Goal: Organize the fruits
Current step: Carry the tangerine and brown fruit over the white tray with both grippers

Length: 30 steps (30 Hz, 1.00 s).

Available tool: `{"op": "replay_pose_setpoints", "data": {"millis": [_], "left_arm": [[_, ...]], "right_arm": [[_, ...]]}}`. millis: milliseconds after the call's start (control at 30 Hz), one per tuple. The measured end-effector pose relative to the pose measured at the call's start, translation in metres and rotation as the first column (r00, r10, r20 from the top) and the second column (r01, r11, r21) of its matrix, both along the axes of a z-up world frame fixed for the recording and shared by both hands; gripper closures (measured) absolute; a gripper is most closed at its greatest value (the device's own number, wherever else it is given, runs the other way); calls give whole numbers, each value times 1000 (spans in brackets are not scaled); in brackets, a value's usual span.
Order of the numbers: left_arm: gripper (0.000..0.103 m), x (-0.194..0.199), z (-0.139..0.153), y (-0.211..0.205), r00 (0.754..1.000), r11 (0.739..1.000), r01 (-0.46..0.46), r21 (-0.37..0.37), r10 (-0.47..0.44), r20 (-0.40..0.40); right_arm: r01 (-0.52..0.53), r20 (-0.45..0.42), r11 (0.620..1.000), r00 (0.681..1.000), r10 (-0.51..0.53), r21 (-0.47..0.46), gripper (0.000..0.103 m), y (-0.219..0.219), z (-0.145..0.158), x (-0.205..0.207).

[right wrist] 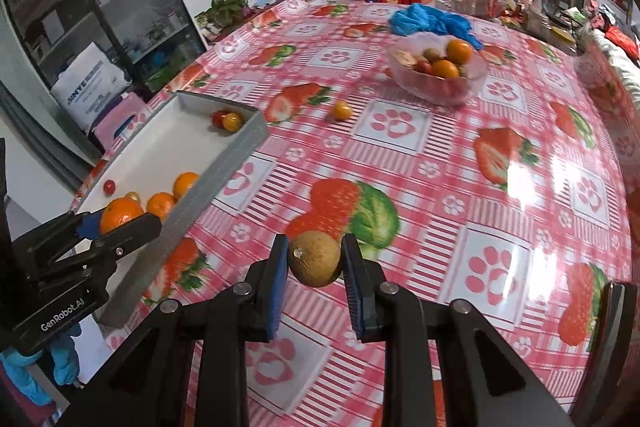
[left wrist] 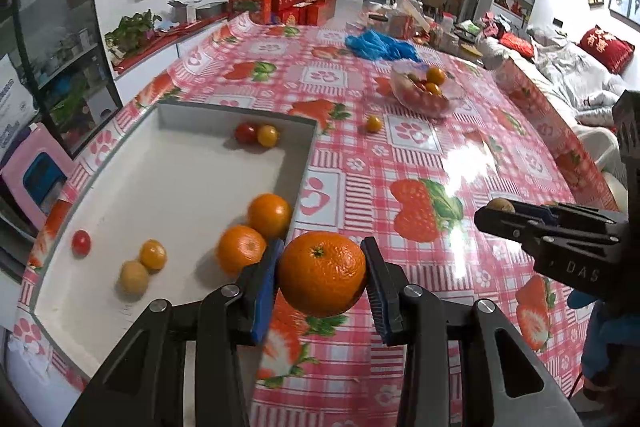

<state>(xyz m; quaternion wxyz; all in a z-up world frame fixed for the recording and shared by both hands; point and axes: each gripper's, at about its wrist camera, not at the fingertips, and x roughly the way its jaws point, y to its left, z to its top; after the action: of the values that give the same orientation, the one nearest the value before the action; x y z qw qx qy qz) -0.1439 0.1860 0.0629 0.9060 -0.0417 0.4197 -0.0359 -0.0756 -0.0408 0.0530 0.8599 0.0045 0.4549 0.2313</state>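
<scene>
Transfer step: left gripper (left wrist: 323, 273) is clamped on an orange (left wrist: 322, 273) beside the tray (left wrist: 298, 183); right gripper (right wrist: 315, 259) pinches a brown fruit (right wrist: 315, 259) above the table — next, carry both over the tray and release.

Tablecloth (right wrist: 500, 131): glossy plastic, strong glare, lower right. Bowl (right wrist: 472, 83): clear, plastic or glass. Tray (left wrist: 180, 187): matt white. Held orange (left wrist: 322, 273): pitted, shiny peel.
</scene>
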Motion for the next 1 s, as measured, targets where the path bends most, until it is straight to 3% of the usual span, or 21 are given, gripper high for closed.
{"op": "replay_pose_setpoints", "data": {"millis": [633,1000], "left_arm": [[62,-3,-10,77,992,992,-126,-30,126,12],[62,-5,-15,92,989,988,-151,-33,151,4]], "right_arm": [[-139,-6,989,990,139,-39,74,84,9,1],[-187,-16,981,982,186,-51,74,107,7,1]]}}
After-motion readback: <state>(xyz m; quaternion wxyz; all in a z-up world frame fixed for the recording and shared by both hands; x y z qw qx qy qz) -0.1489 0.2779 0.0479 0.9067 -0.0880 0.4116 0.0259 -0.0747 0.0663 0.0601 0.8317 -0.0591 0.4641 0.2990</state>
